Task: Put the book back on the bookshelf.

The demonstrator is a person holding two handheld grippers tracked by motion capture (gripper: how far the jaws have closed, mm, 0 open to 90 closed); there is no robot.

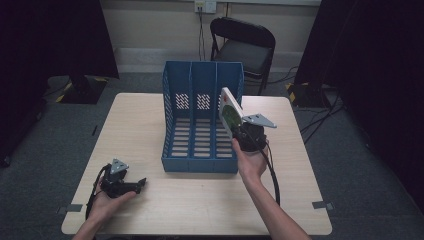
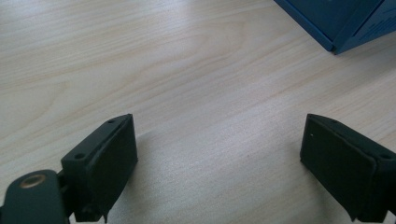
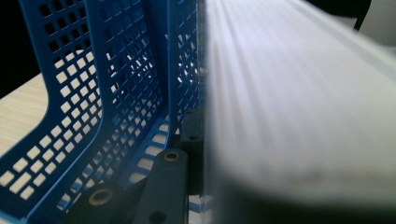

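Right jaws: clamped on a white book point(image 1: 229, 114), gripping its lower edge; in the right gripper view the book's pale, blurred page edges point(image 3: 299, 107) rise just beside the one black jaw that shows.
Right gripper point(image 1: 241, 132): held up in the person's right hand point(image 1: 251, 162), at the front right corner of the rack, its grey plate on top and its cable trailing back along the forearm.
Book: tilted, its green and red cover facing left, above the rack's rightmost compartment, not yet down inside it.
Left jaws: released, standing wide apart with bare tabletop between the pads point(image 2: 114, 158).
Left gripper point(image 1: 141, 183): low over the table's near left part in the left hand point(image 1: 107, 197), well apart from the book, pointing right towards the rack.
Rack: a blue file rack point(image 1: 200, 120) with three slotted compartments, upright at the middle of the table; its perforated dividers point(image 3: 116, 93) stand close to the right gripper, and one corner point(image 2: 341, 28) shows from the left gripper.
Table: light wood point(image 1: 150, 115).
Beyond: a black folding chair point(image 1: 245, 45) behind the far edge, on grey carpet.
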